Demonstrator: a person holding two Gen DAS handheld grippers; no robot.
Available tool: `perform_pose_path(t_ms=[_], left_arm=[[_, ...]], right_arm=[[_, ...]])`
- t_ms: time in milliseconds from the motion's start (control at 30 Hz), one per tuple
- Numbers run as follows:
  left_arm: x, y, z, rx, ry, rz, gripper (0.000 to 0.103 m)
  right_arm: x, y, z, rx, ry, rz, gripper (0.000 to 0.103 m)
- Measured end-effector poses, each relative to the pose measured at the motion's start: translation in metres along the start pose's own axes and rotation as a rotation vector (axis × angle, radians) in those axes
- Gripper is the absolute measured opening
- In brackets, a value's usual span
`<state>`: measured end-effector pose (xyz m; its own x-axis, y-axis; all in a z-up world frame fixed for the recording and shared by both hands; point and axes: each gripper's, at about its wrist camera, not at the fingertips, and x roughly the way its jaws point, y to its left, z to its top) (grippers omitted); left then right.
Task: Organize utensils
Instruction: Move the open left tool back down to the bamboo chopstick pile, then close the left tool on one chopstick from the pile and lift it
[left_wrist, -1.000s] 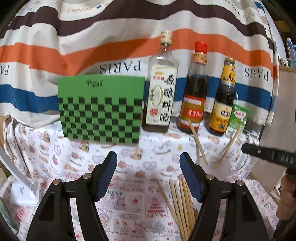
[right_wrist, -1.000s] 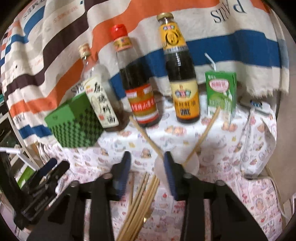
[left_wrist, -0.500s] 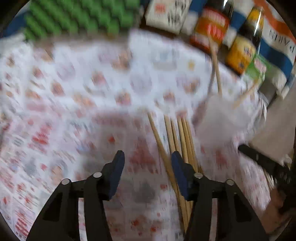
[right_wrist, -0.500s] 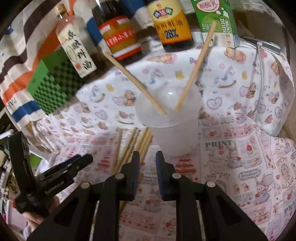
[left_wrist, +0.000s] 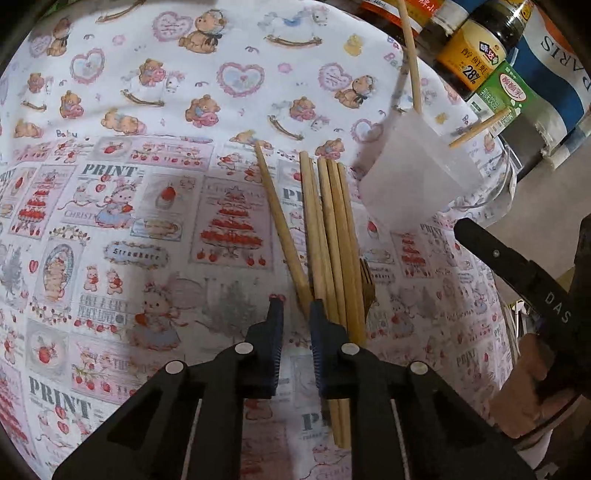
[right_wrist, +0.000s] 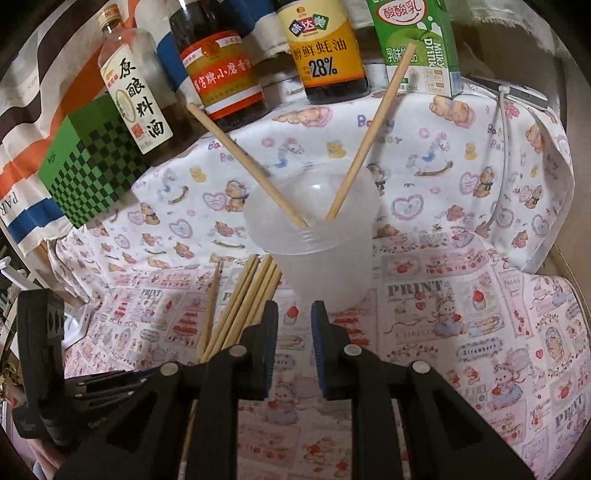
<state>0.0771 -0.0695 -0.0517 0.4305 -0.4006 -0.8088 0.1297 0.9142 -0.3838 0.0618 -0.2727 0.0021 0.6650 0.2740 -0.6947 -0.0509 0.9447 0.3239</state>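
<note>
Cup: translucent plastic cup (right_wrist: 317, 251) is holding two wooden chopsticks (right_wrist: 369, 129).
Left gripper (left_wrist: 296, 314): jaws closing, clenching one loose wooden chopstick (left_wrist: 280, 225).
Right gripper (right_wrist: 294, 317): narrowly parted, grasping nothing, just before cup.

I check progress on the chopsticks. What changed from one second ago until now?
Both grippers came down toward the table. The left gripper has just been closing around the end of one loose chopstick. The right gripper narrowed, holding nothing. The cup and its two chopsticks stayed.
</note>
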Motion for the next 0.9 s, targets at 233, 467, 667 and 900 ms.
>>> perform_pose_path(t_ms=[233, 467, 667, 900], left_arm=[[-0.008, 0.007, 0.001, -0.045, -0.006, -0.096, 0.012], [-0.014, -0.013, -0.003, 0.107, -0.018, 0.019, 0.012], [-0.009, -0.021, -0.005, 0.147, 0.024, 0.053, 0.013], [-0.007, -0.026, -0.006, 0.160, 0.022, 0.083, 0.018]], right_arm=[[0.000, -0.001, 0.000, 0.000, 0.006, 0.003, 0.017], [0.005, 0.000, -0.001, -0.001, 0.019, -0.005, 0.017], [0.007, -0.001, 0.000, 0.003, 0.024, -0.016, 0.018], [0.008, -0.002, 0.000, 0.005, 0.025, -0.022, 0.018]])
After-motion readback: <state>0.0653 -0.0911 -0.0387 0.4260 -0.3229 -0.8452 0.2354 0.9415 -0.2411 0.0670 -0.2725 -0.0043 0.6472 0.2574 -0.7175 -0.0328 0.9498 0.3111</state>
